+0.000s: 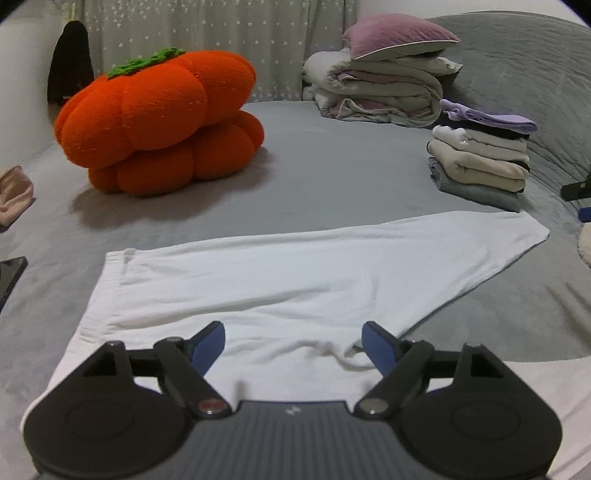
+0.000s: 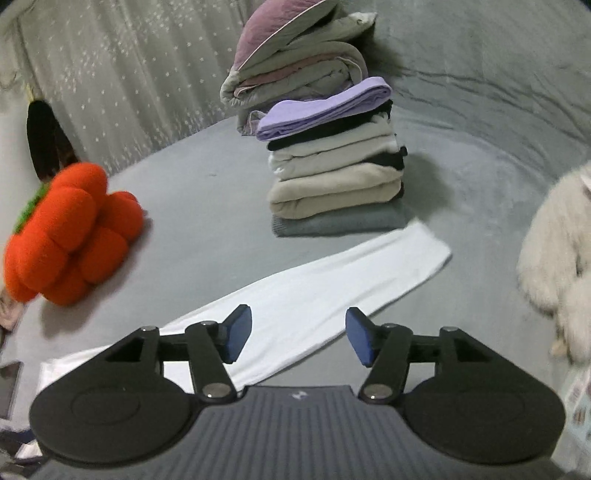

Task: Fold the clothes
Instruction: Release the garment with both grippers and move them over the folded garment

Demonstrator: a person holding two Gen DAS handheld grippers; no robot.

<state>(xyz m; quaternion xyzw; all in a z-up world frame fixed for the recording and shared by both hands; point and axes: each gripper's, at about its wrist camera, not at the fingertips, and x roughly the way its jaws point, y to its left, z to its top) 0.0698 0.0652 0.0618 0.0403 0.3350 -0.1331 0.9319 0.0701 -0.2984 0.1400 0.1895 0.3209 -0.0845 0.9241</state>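
- Both the left gripper (image 1: 293,341) and right gripper (image 2: 298,338) are hovering with jaws apart, gripping nothing
- White garment (image 1: 280,273) is lying flattened on the bed (image 1: 332,177), seemingly awaiting its next fold

Left gripper (image 1: 293,341) at 6 o'clock, blue pads (image 1: 212,343) spread wide with nothing between them, poised over the near edge of a white garment (image 1: 280,280). The garment lies flat on the grey bed cover (image 1: 332,170), one long section tapering out toward 3 o'clock. Orange pumpkin cushion (image 1: 159,122) at 10 o'clock, well apart from the garment. Stack of folded clothes (image 1: 480,162) at 2 o'clock, a lilac piece on top, just beyond the garment's far tip. Rolled bedding (image 1: 380,92) under a mauve pillow (image 1: 395,35) at 1 o'clock. Dark phone (image 1: 9,277) at 9 o'clock
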